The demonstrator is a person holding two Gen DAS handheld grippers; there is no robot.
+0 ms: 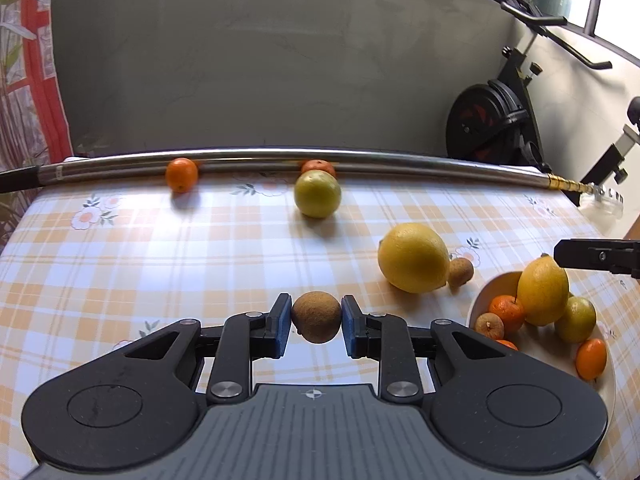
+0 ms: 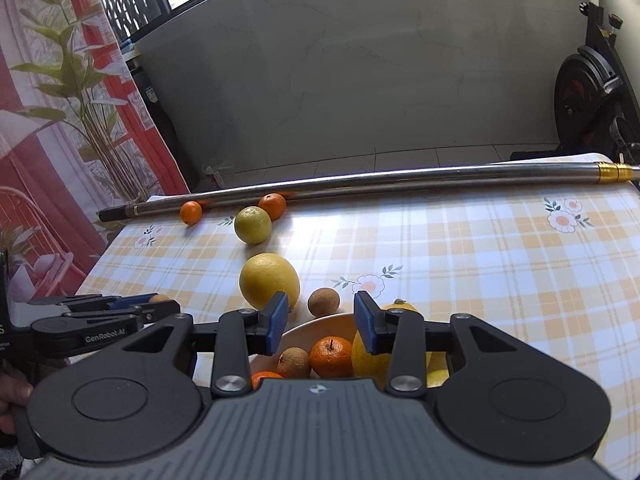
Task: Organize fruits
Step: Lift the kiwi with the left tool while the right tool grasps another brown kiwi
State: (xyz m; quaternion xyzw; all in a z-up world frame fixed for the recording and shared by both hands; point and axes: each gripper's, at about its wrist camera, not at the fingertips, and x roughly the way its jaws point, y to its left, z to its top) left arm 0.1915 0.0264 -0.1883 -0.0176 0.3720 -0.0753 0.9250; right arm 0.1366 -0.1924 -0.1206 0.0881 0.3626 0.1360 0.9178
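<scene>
One small brown fruit clamped in left hand-held gripper, just above the counter; bowl lies to its right, near. Big lemon and second brown fruit sit beside the bowl's far rim. Right hand-held gripper hovers over the bowl, jaws apart, holding nothing
</scene>
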